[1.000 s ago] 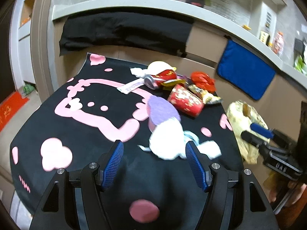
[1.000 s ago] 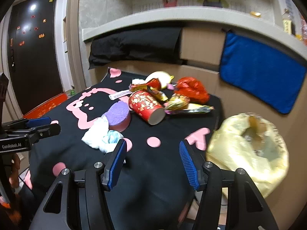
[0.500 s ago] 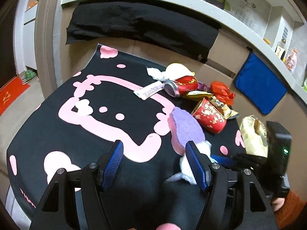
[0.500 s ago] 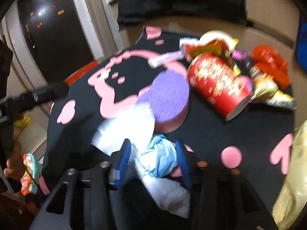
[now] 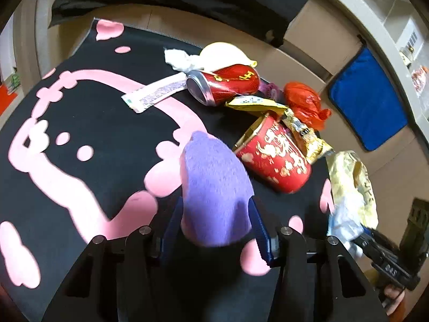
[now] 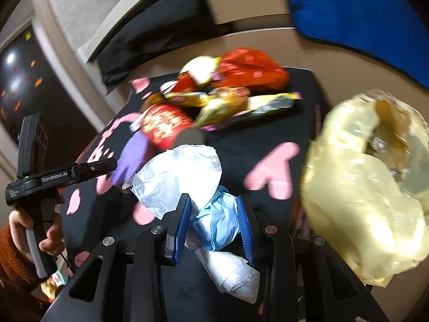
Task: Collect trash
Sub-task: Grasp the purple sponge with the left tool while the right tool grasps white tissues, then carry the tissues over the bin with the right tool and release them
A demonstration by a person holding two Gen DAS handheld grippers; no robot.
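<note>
My left gripper (image 5: 214,222) is shut on a purple and pink sponge (image 5: 214,187) on the black table cover. My right gripper (image 6: 214,222) is shut on a crumpled white and light blue tissue wad (image 6: 198,187) and holds it above the table, left of the open yellow trash bag (image 6: 367,187). The bag (image 5: 351,179) and the wad (image 5: 346,220) also show in the left wrist view, at the table's right edge. A red paper cup (image 5: 273,158), a red can (image 5: 222,83), snack wrappers (image 5: 303,131) and a red plastic bag (image 5: 303,102) lie behind the sponge.
The black cover with a pink cat print (image 5: 80,145) spans the table. A white tissue (image 5: 177,59) and a pale wrapper strip (image 5: 155,94) lie at the back. A blue cloth (image 5: 367,102) hangs on the wall at right. The left gripper's handle (image 6: 34,177) shows at left.
My left gripper has moved forward and closed on the purple sponge. My right gripper has closed on the tissue wad and lifted it toward the yellow bag.
</note>
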